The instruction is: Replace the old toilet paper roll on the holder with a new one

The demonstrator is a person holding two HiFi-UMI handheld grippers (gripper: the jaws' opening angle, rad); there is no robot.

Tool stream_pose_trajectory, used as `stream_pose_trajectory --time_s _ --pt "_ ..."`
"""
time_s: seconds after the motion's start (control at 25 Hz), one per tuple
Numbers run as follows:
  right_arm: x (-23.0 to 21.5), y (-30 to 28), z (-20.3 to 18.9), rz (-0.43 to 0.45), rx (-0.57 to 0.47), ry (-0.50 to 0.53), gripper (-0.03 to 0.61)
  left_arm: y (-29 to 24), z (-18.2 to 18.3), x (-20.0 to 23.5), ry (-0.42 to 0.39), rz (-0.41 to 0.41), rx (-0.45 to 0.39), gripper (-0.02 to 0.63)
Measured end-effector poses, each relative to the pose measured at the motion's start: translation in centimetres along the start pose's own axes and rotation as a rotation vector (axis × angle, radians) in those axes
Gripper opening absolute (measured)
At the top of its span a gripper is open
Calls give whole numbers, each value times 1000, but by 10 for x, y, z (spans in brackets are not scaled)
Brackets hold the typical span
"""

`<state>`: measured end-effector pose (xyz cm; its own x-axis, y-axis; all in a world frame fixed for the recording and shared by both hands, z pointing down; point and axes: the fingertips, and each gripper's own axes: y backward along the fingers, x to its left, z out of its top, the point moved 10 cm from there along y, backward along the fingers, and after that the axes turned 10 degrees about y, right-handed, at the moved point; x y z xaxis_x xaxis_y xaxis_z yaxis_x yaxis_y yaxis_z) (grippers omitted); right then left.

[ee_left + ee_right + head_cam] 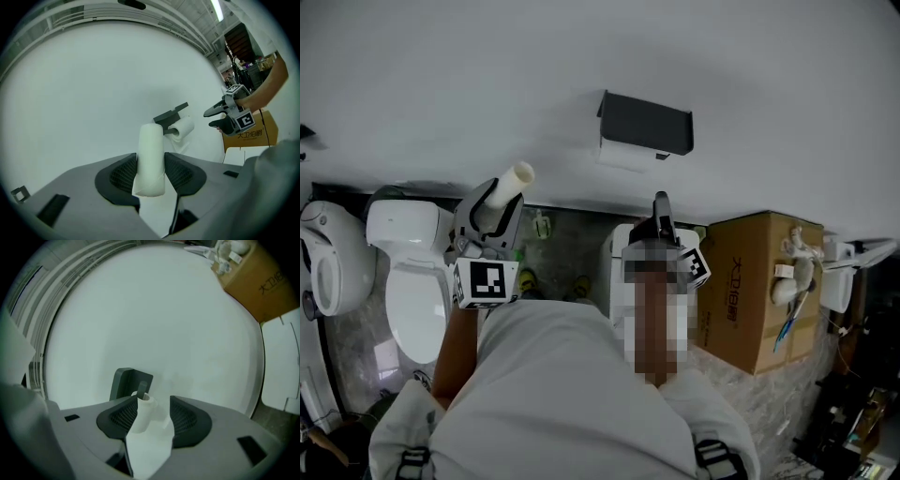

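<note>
On the white wall hangs a black holder (645,122) with a white toilet paper roll (623,155) on its arm. My left gripper (494,204) is shut on a slim cream roll (512,181) that points up towards the wall, left of the holder. In the left gripper view that slim roll (151,157) stands between the pads, with the holder's roll (183,127) beyond it. My right gripper (661,202) is open just below the holder, with nothing held. In the right gripper view the holder's roll (143,409) and its loose sheet (150,446) show between the jaws, and the holder (126,383) stands behind.
A white toilet (417,281) stands at the left, with another white fixture (333,258) further left. A cardboard box (759,291) with cables and fittings on it stands at the right. A white unit (621,267) is under my right gripper. The person's white-clad body fills the bottom.
</note>
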<state>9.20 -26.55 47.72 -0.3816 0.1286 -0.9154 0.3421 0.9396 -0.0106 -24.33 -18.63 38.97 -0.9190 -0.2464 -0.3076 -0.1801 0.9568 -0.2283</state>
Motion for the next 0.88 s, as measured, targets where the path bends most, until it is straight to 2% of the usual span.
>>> stream_pose_trajectory --time_s 0.32,0.68,0.88 --pt "28 42 43 -39 -13 395 54 -25 17 -19 11 -100 -71 201" --pt "64 72 66 -79 -34 778 5 -39 40 -29 71 -159 -151 201" --pt "74 80 71 -88 -64 890 5 -37 45 -25 152 -156 -185 201"
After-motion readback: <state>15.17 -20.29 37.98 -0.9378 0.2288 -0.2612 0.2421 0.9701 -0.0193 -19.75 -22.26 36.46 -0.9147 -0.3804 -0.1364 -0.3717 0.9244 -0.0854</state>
